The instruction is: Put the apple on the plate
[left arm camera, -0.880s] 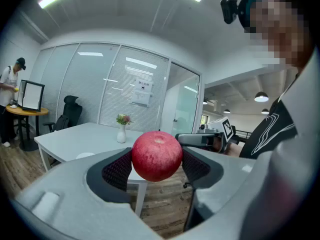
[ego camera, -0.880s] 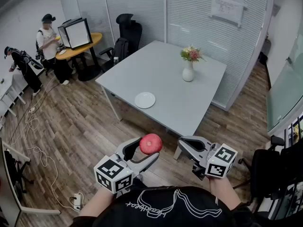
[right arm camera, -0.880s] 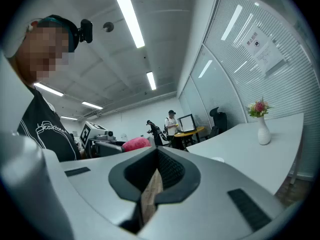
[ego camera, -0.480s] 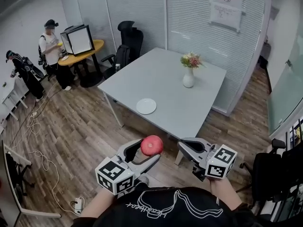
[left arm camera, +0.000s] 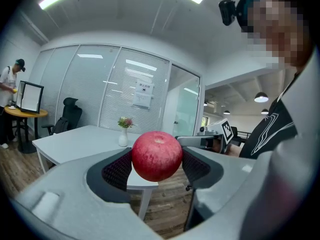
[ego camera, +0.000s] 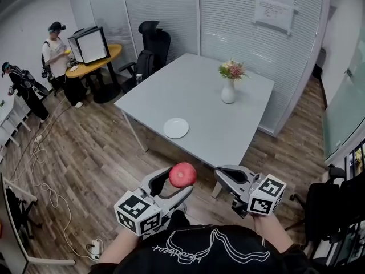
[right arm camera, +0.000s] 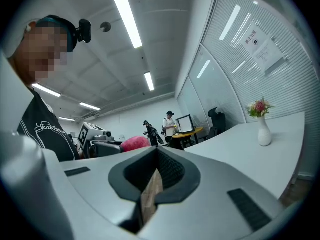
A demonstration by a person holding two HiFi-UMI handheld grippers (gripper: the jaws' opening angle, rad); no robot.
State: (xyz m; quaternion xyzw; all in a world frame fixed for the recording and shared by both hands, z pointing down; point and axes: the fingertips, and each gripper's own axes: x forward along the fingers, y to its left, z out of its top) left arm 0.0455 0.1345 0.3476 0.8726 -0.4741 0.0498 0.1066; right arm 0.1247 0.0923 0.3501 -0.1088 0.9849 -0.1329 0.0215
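Mid-frame, a round white plate (ego camera: pixel 175 128) sits on the grey bench (ego camera: pixel 228 131); below it, left tongs (ego camera: pixel 174 184) clench a red apple (ego camera: pixel 182 174), right tongs (ego camera: pixel 223 176) closed.

Ahead of me stands a pale grey table (ego camera: pixel 197 84) on a wooden plank floor (ego camera: pixel 97 147). A white vase (ego camera: pixel 228 91) of pink flowers stands upright on the tabletop. The white plate (ego camera: pixel 175 128) lies flat on the same top, well apart from the vase, nearer to me and to its left, close to the table's edge. Far to the left of the vase, loose cables (ego camera: pixel 35 147) trail over the planks, and a white power strip (ego camera: pixel 94 245) lies on the floor near me.
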